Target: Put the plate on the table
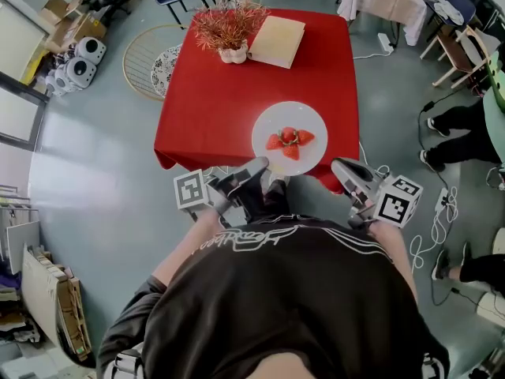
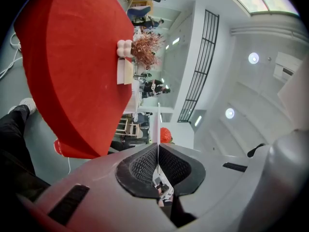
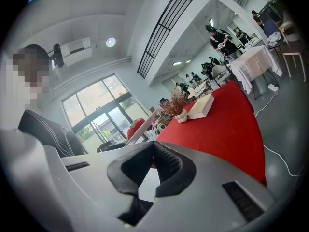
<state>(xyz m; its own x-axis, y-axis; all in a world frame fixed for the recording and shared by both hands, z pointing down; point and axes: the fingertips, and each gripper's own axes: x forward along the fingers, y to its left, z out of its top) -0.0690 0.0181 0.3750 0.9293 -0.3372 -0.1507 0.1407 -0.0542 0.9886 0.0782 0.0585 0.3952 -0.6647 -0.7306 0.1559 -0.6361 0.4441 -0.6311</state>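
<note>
A white plate (image 1: 309,152) with three strawberries (image 1: 289,140) lies over the near edge of the red table (image 1: 221,93); I cannot tell whether it rests on the cloth. My left gripper (image 1: 259,166) is shut on the plate's near left rim. My right gripper (image 1: 338,166) is shut on its near right rim. The left gripper view has the plate (image 2: 158,122) edge-on as a thin white line clamped between the dark pads (image 2: 145,166), with a strawberry (image 2: 165,135) behind it. In the right gripper view the plate's rim (image 3: 143,123) slants up out of the shut gripper (image 3: 153,143).
At the table's far end stand a dried-flower vase (image 1: 231,31) and a cream book (image 1: 278,41). A round wire stand (image 1: 146,58) sits on the floor left of the table. Seated people's legs (image 1: 458,121) and cables (image 1: 430,227) are at the right.
</note>
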